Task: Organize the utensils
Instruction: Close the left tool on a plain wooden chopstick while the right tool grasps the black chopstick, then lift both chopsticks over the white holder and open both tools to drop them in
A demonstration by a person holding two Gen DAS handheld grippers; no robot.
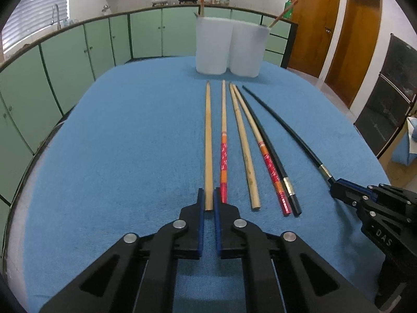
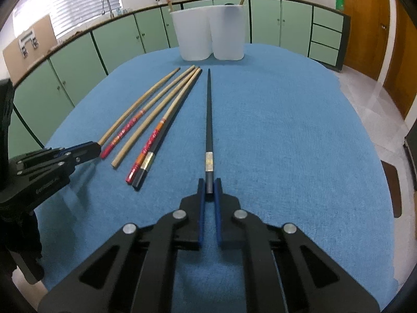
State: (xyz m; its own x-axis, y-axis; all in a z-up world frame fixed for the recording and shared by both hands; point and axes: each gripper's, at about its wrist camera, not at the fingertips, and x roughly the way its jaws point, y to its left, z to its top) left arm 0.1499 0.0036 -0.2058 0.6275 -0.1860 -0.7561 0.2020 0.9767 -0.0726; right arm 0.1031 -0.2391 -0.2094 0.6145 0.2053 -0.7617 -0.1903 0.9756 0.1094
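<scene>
Left gripper [image 1: 208, 203] pinched a plain bamboo chopstick [image 1: 208, 140]; right gripper [image 2: 209, 190] pinched a black chopstick [image 2: 209, 120]; lifting level seemed wise.

Daylight comes through the blinds [image 2: 78, 2] at about ten o'clock, washed nearly white. The blue cloth [image 1: 130, 143] is evenly, softly lit, with faint shadows. Both views bow hard toward their rims, corners black. The far counter [image 1: 182, 0] looks slightly soft, perhaps blurred. Pale glare streaks the floor [image 2: 375, 91] around two o'clock.
</scene>
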